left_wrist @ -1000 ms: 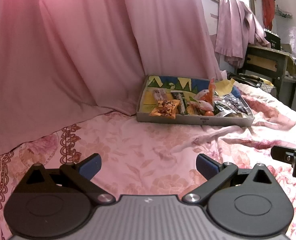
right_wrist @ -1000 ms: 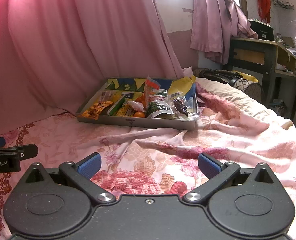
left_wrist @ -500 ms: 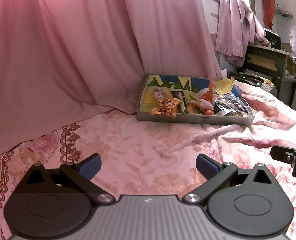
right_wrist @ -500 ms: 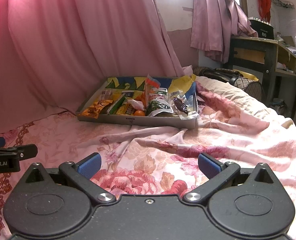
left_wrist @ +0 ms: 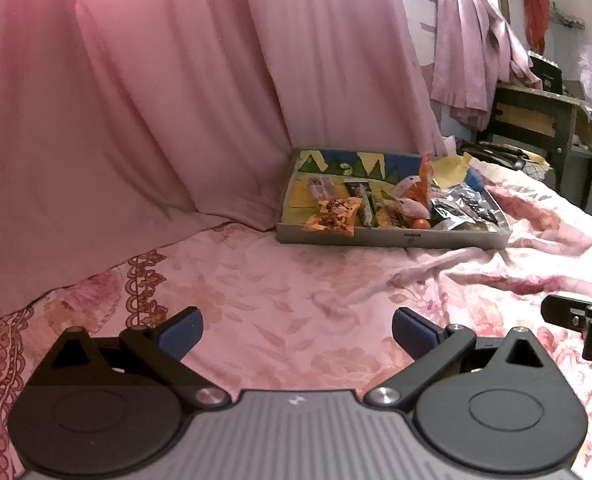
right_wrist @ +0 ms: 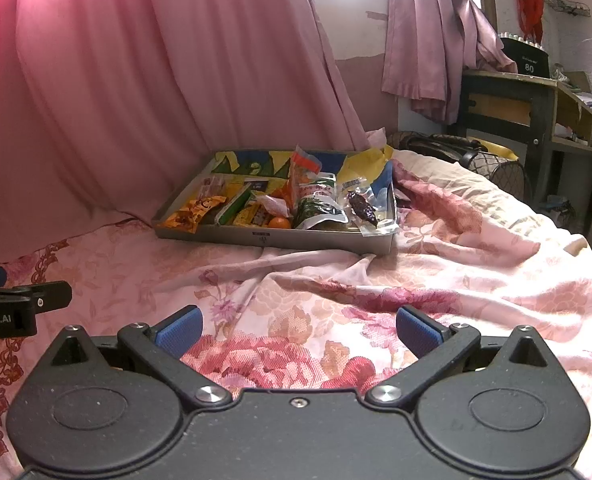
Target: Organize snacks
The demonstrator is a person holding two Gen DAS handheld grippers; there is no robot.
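A shallow grey box (left_wrist: 392, 238) full of snack packets lies on the flowered bedsheet, far ahead of both grippers; it also shows in the right wrist view (right_wrist: 271, 239). An orange packet (left_wrist: 334, 216) hangs over its near left rim, and a clear packet with a dark snack (right_wrist: 362, 205) lies at its right end. A small orange fruit (right_wrist: 278, 223) sits by the front wall. My left gripper (left_wrist: 297, 331) is open and empty over the sheet. My right gripper (right_wrist: 299, 330) is open and empty too, beside the left one.
A pink curtain (left_wrist: 155, 100) hangs behind and left of the box. A dark wooden desk (right_wrist: 536, 120) and a dark bag (right_wrist: 456, 148) stand at the far right. The sheet (right_wrist: 376, 280) is rumpled in front of the box.
Both views have shifted slightly, so the box sits a little nearer and lower. The jaws of both grippers stay open and nothing was picked up.
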